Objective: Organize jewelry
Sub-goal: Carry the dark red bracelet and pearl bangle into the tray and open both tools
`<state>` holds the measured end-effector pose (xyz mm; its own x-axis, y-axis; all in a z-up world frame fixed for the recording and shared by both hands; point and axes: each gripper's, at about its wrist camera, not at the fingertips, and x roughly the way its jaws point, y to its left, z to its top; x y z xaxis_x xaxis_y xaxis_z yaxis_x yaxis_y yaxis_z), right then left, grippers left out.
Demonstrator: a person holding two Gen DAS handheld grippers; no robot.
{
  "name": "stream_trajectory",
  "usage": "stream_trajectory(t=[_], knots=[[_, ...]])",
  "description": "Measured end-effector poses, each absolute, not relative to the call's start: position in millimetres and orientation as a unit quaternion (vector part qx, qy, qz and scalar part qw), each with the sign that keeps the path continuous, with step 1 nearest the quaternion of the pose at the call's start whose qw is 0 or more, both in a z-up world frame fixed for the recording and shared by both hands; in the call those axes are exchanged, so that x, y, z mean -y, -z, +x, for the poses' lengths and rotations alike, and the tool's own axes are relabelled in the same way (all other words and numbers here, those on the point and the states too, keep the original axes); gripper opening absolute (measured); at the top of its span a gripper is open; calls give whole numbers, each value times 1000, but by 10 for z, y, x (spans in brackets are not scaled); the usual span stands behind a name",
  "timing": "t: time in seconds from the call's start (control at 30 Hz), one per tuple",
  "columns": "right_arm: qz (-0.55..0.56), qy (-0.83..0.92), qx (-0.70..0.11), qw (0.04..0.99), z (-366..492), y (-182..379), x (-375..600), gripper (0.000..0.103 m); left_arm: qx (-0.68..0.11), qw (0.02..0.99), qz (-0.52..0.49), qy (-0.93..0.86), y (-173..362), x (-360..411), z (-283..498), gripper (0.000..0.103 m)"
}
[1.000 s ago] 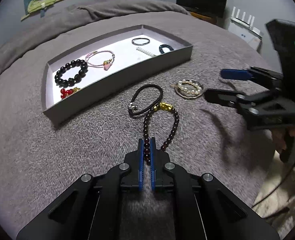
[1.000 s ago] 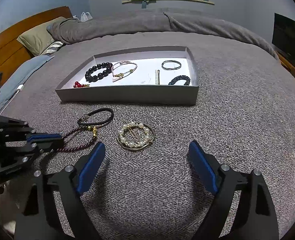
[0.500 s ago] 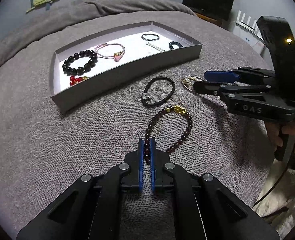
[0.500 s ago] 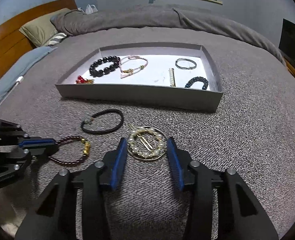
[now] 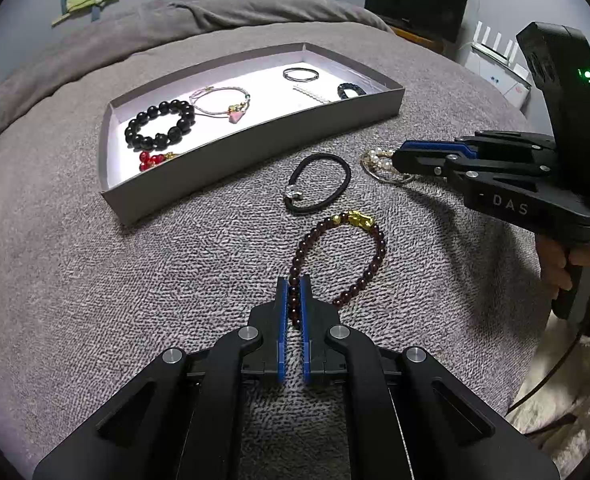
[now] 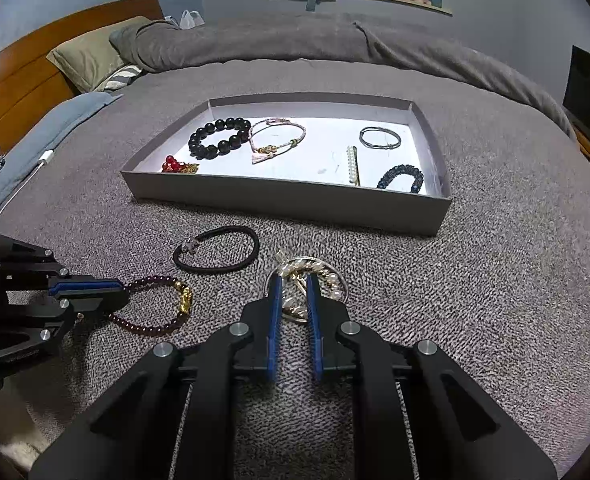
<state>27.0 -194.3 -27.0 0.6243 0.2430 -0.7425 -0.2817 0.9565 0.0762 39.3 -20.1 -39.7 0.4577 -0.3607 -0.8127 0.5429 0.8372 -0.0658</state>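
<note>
Left gripper (image 5: 293, 294): clamped on the dark red bead bracelet (image 5: 341, 258), which lies on the grey blanket (image 5: 95, 300).
Right gripper (image 6: 293, 292): jaws have just been closing; pads now pinch the pearl ring brooch (image 6: 315, 276) (its near edge only).
Tray (image 6: 287, 200): beyond both, already holding several pieces.
Black hair tie (image 6: 217, 249): loose, between tray and grippers.
Risk: the shallow edge grip may let the brooch slip on lifting; the bracelet could snag the blanket's pile.

bed (image 6: 495, 280): grey cover | on it: tray (image 6: 295, 200), black band (image 6: 215, 256), bead bracelet (image 6: 155, 324), pearl ring (image 6: 331, 276)
</note>
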Motion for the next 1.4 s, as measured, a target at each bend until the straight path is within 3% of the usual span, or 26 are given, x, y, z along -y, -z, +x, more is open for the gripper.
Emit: stream_trajectory(t=[0.57,0.7,0.8,1.4], knots=[[-41,-153,-430,889,383,348,1793,16,-448,847,99,269,418,202,411,6],[-44,-151,-418,895,339,294,1795,6,-444,849,97,269,392,188,408,6],[-34,-149,-401,903,307,170,1857,6,-435,853,97,271,319,177,394,6],[4,-162,-321,933,488,-647,2135,6,-322,899,109,277,-724,177,607,6]])
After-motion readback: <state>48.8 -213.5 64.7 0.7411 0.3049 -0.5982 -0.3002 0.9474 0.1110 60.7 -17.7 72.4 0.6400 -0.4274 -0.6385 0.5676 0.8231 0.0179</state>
